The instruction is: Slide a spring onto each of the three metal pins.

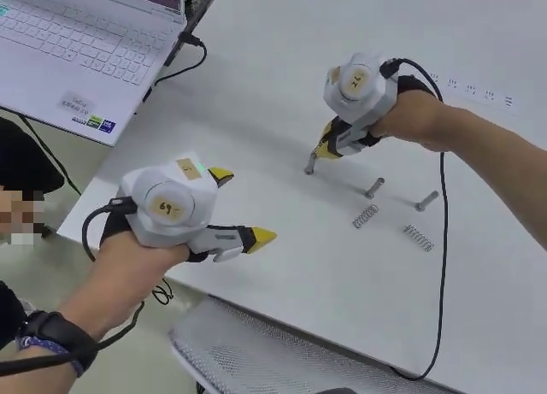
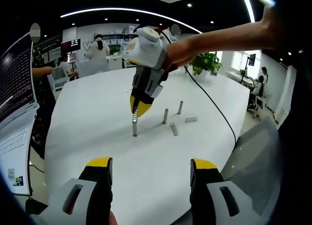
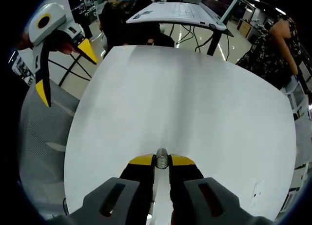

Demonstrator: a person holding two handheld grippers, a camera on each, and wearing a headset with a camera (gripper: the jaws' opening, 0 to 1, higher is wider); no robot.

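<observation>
My right gripper is shut on a small coil spring, held just over the leftmost metal pin. From the left gripper view that spring meets the top of the same pin. Two more upright pins stand to the right. Two loose springs lie flat on the white table in front of them. My left gripper hovers open near the table's front edge, holding nothing.
An open white laptop sits at the back left, with a black cable running from it. Below the table's front edge stands a grey mesh chair. The right gripper's black cord trails across the table's right side.
</observation>
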